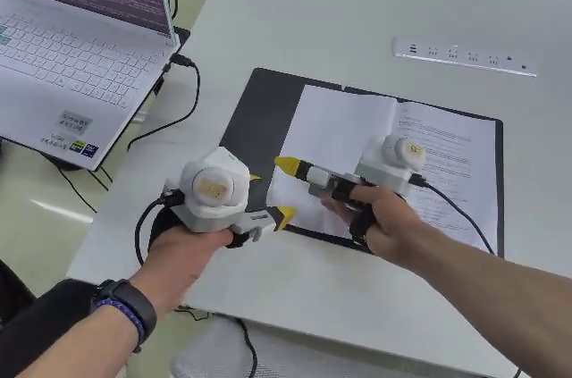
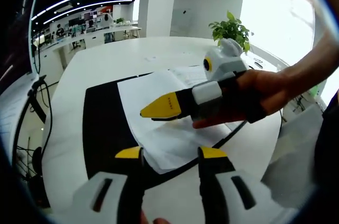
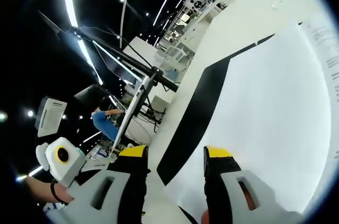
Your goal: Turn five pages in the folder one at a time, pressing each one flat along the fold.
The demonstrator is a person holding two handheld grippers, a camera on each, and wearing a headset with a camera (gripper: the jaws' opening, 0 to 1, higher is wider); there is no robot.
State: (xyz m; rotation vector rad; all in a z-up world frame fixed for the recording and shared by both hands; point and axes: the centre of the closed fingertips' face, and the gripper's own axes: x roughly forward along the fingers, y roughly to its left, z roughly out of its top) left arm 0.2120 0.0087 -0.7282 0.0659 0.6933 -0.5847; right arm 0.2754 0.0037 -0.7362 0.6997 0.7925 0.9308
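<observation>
A black folder [image 1: 255, 119] lies open on the white table. A blank white page [image 1: 340, 128] lies on its left half and a printed page [image 1: 456, 163] on its right half. My right gripper [image 1: 290, 166] hovers open low over the blank page's lower left corner, pointing left. Its own view shows the white page [image 3: 265, 102] and black cover [image 3: 196, 113] between its spread jaws. My left gripper [image 1: 271, 197] is open just off the folder's near left edge, pointing at the page corner [image 2: 159, 128]. The right gripper [image 2: 161, 107] crosses in front of it. Neither holds anything.
An open laptop [image 1: 71, 47] sits at the far left with cables [image 1: 170, 123] trailing toward the folder. A white power strip [image 1: 465, 54] lies beyond the folder at the right. The table's near edge runs just below my hands.
</observation>
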